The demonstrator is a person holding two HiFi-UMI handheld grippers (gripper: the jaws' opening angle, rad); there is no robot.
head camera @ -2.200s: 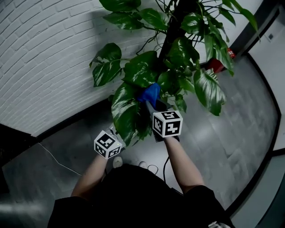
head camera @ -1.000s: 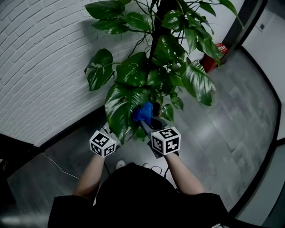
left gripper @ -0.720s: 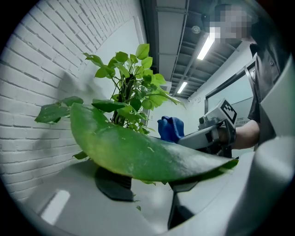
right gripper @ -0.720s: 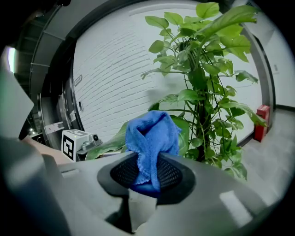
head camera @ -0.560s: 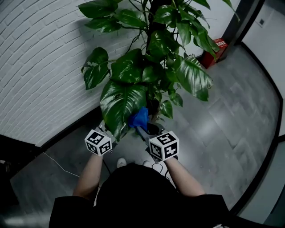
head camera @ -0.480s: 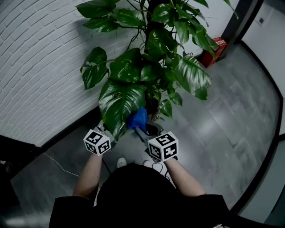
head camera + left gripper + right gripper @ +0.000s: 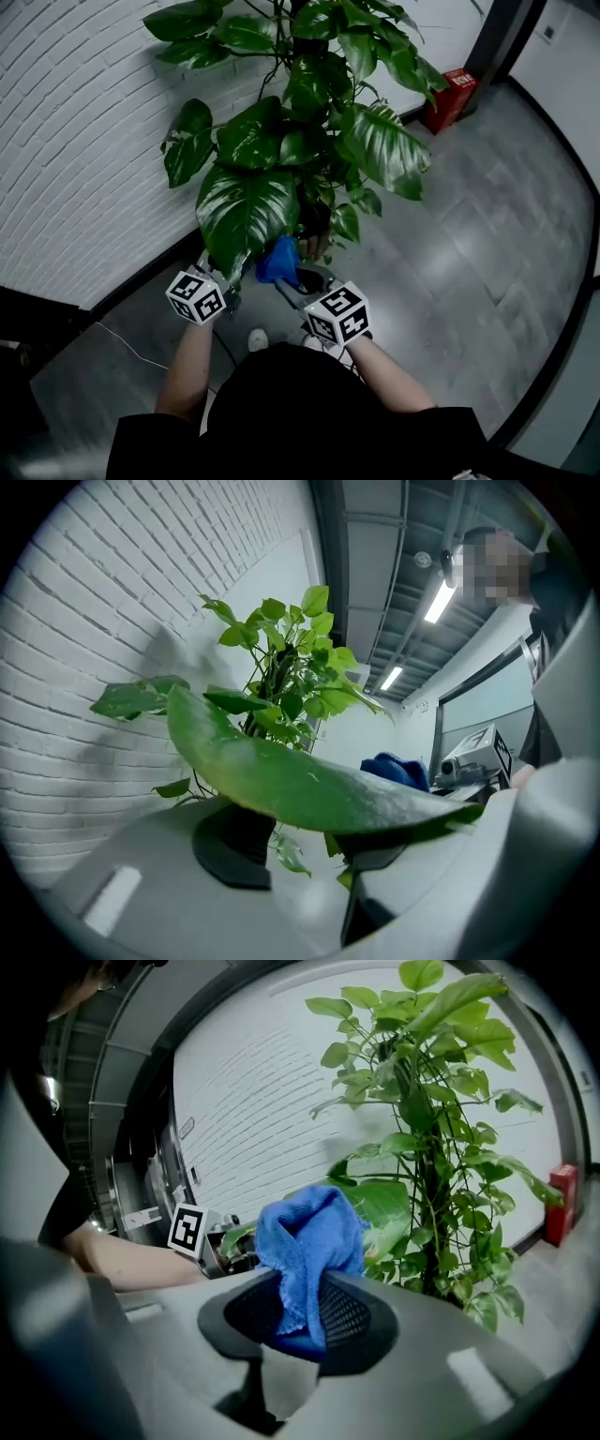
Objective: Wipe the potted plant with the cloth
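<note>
The potted plant [image 7: 309, 103] stands against the white brick wall, and its biggest leaf [image 7: 242, 211] hangs down toward me. My left gripper [image 7: 225, 284] is under that leaf's tip. In the left gripper view the leaf [image 7: 281, 780] lies across the left gripper [image 7: 309, 860], whose jaws stand apart, open. My right gripper [image 7: 292, 284] is shut on a bunched blue cloth [image 7: 278, 261], which sits just right of the leaf tip. In the right gripper view the cloth [image 7: 309, 1237] rises out of the right gripper [image 7: 298, 1312], with the plant [image 7: 431, 1166] behind it.
The plant's dark pot [image 7: 314, 217] stands on the grey floor beside the brick wall [image 7: 84, 141]. A red box [image 7: 450, 94] sits at the back right by a dark column. A thin cable [image 7: 122, 342] runs over the floor at the left. My shoe [image 7: 255, 339] shows below.
My right gripper has drawn the blue cloth down the big leaf toward me, to beside its tip. The left gripper has stayed under the leaf.
</note>
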